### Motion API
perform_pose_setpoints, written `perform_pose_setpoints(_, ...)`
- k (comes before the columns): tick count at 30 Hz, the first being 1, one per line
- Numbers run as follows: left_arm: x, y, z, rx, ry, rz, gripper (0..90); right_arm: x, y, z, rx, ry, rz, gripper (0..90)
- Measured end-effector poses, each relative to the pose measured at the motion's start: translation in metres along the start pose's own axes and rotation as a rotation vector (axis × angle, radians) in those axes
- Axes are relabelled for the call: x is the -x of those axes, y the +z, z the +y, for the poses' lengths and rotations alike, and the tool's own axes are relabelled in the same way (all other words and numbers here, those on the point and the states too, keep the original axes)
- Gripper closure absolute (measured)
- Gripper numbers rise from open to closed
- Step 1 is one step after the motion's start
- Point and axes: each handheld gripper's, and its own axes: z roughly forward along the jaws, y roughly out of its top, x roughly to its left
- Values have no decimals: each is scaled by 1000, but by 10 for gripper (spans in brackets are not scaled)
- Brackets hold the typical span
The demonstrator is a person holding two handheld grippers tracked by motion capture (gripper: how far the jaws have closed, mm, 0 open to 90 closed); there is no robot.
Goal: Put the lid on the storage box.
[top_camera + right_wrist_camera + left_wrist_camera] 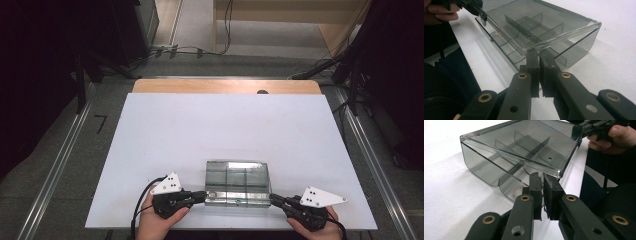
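White sheeting covers the table (200,130), with a strip of pale wood showing along its far edge and grey floor, metal rails and loose cables beyond it. Near the front edge of that white surface, roughly in the middle, sits a smoky grey, see-through plastic organiser box (237,182) with rounded corners, its inside split by thin clear dividers into several compartments.

From the gripper views its hinged clear lid (524,150) is tilted up at the person's side, so a gap opens between the lid's front lip and the body of the box below it.

At the box's near left corner the left gripper (202,196) has its black jaws drawn almost together, and in the left gripper view (542,178) they pinch the front lip of the lid at that corner. At the near right corner the right gripper (274,199) does the same: in the right gripper view (539,53) its jaws are nearly closed on the lid's rim at the corner, with only a thin slit between the pads.

Each gripper carries a white three-cornered plate on top and is held by a hand at the bottom of the high view, the left hand (157,220) and the right hand (315,227) well apart with the box between them. A black cable (137,205) loops from the left gripper toward the table edge.
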Motion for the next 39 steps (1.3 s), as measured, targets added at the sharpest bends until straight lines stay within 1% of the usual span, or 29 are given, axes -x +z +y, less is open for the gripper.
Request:
perform_pose_setpoints(7, 2, -1, -1, -1, 2, 4, 845, 1, -2, -1, 2, 6, 0, 834)
perform_pose_setpoints(9, 2, -1, -1, -1, 2, 4, 845, 1, -2, -2, -8, 6, -3, 834)
perform_pose_setpoints(14, 3, -4, -2, -11, 10, 12, 844, 1, -2, -3, -14, 4, -6, 821)
perform_pose_setpoints(18, 3, -9, -3, -1, 6, 18, 815, 2, -2, -4, -18, 5, -10, 806)
perform_pose_setpoints(19, 2, -11, -3, 7, 5, 12, 806, 3, -2, -4, -18, 5, -12, 799)
perform_pose_setpoints(20, 3, -13, -3, 19, -1, 7, 795, 3, -2, -4, -24, 4, -18, 798)
perform_pose_setpoints(22, 3, -16, -3, 29, 4, 8, 776, 4, -2, -5, -37, -2, -34, 788)
perform_pose_setpoints(24, 3, -17, -3, 33, 8, 7, 755, 6, -3, -5, -29, 12, -28, 773)
perform_pose_setpoints(26, 3, -16, -3, 41, 15, 9, 721, 7, -4, -5, -25, 8, -32, 758)
perform_pose_setpoints(28, 4, -16, -3, 54, 21, 27, 655, 7, -4, -5, -21, 9, -29, 729)
perform_pose_setpoints(32, 3, -19, -3, 82, 30, 72, 519, 7, -4, -4, -8, 8, -41, 594)
perform_pose_setpoints(36, -3, -26, -3, 121, 10, 103, 411, 11, -7, -2, 3, 29, -69, 450)
perform_pose_setpoints(39, -7, -32, -4, 153, -10, 130, 339, 17, -11, -2, 9, 45, -91, 393)
